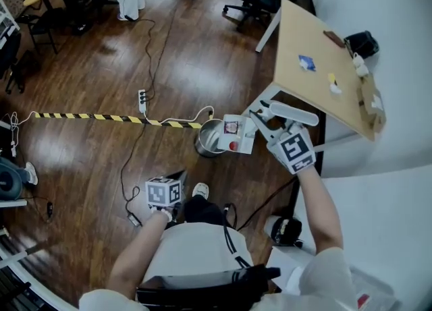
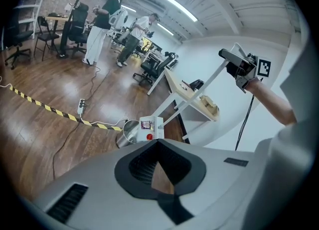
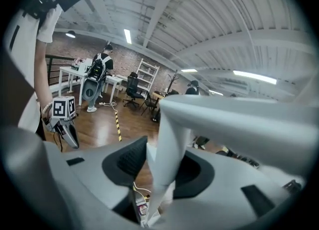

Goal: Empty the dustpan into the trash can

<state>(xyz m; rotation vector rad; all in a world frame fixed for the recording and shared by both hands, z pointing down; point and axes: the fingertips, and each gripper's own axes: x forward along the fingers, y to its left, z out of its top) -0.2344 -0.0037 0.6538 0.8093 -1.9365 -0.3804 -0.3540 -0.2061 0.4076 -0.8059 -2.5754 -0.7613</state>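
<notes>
Right gripper point(image 3: 158, 174) fingers clamp the dustpan point(image 1: 237, 134) by its handle; tilt steeper, mouth centred over the can point(image 1: 205, 142). Left gripper point(image 2: 159, 148) fingers sit together, empty.

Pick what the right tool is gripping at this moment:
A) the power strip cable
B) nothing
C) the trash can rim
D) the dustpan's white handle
D: in the right gripper view the right tool has its jaws closed on the white handle, and the head view shows the dustpan held over the trash can.
</notes>
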